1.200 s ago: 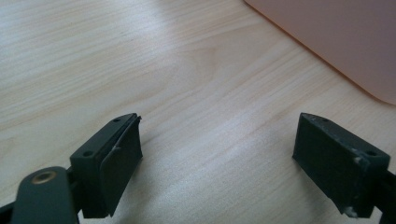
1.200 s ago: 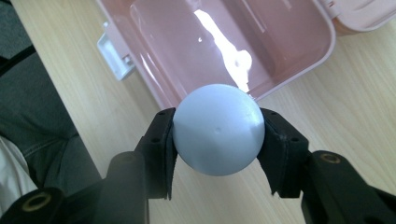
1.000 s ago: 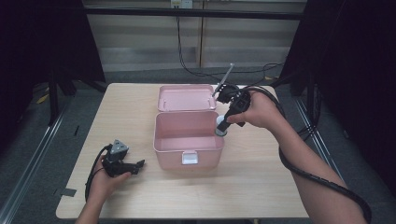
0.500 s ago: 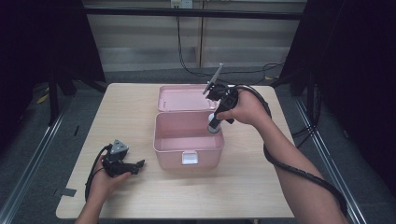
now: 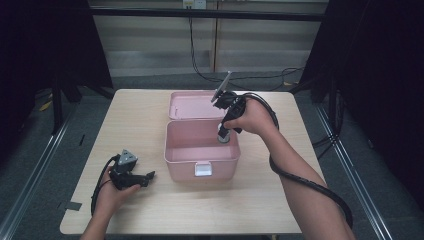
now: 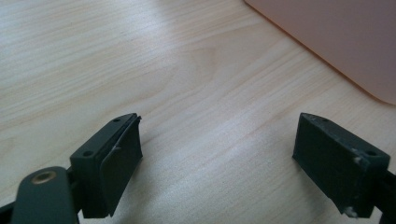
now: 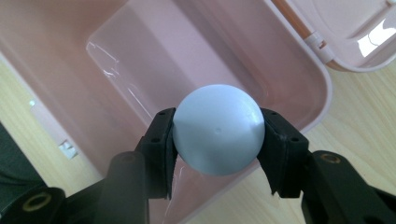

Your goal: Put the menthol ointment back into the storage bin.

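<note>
Your right gripper (image 7: 218,140) has dipped toward the pink box (image 7: 299,70), fingers clamped mid-ball on the smooth, probably light pale blue ball (image 7: 217,135).

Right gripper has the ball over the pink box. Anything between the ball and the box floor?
Nothing visible. The right gripper holds the pale blue ball above the open pink box. The lid lies flipped back behind it, and the box floor under the ball looks bare.
</note>
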A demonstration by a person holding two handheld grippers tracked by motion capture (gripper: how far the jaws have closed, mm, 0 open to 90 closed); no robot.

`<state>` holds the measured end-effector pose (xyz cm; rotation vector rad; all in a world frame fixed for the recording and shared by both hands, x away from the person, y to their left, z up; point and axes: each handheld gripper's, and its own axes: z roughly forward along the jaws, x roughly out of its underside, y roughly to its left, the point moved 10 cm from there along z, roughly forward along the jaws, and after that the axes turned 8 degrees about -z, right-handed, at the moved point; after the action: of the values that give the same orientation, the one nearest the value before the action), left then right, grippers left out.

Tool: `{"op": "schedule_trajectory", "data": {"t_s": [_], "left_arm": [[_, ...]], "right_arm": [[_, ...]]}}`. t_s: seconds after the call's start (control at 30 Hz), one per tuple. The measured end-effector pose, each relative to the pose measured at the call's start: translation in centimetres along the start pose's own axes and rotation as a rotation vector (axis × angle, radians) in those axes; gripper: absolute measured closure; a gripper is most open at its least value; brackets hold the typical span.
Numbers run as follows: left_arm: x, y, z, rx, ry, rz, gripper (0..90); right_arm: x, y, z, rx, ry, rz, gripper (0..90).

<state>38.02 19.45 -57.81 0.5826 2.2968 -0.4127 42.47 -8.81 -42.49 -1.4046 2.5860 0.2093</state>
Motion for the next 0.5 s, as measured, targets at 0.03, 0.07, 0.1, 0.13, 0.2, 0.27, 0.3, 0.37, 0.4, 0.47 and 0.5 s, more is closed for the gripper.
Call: {"op": "schedule_trajectory", "data": {"t_s": [0.03, 0.07, 0.1, 0.13, 0.2, 0.27, 0.3, 0.37, 0.4, 0.47, 0.5], "left_arm": [[0.0, 0.0, 0.0, -0.001, -0.002, 0.000, 14.6], [0.0, 0.0, 0.0, -0.002, -0.002, 0.000, 14.6], [0.0, 0.0, 0.0, -0.001, -0.002, -0.001, 14.6], [0.0, 0.0, 0.0, 0.000, 0.001, 0.001, 14.6], [0.0, 0.0, 0.0, -0.002, -0.001, 0.000, 14.6], [0.0, 0.0, 0.0, -0.002, -0.002, -0.001, 14.7], [0.0, 0.0, 0.0, -0.002, -0.002, -0.001, 14.6], [0.0, 0.0, 0.0, -0.002, -0.002, -0.001, 14.7], [0.0, 0.0, 0.0, 0.000, 0.000, -0.001, 14.7], [0.0, 0.0, 0.0, -0.002, -0.002, -0.001, 14.6], [0.0, 0.0, 0.0, -0.001, -0.002, -0.001, 14.7]], "right_arm": [[-0.1, 0.0, 0.2, -0.002, -0.004, -0.001, 50.5], [-0.2, 0.1, 0.4, -0.008, 0.005, 0.007, 50.6], [-0.3, 0.1, 0.6, -0.003, 0.002, 0.009, 50.6], [-0.4, 0.1, 0.8, -0.005, 0.007, 0.011, 50.6], [-0.5, 0.1, 1.2, -0.007, 0.019, 0.017, 50.5], [-0.6, 0.2, 1.7, -0.007, 0.021, 0.017, 50.5], [-0.7, 0.1, 2.0, -0.005, 0.023, 0.014, 50.6], [-0.8, 0.1, 2.6, -0.007, 0.031, 0.012, 50.5], [-0.8, 0.1, 2.7, -0.007, 0.036, 0.028, 50.5], [-0.8, 0.0, 3.1, -0.006, 0.044, 0.035, 50.5], [-0.9, 0.0, 3.3, -0.010, 0.041, 0.044, 50.5]]}}
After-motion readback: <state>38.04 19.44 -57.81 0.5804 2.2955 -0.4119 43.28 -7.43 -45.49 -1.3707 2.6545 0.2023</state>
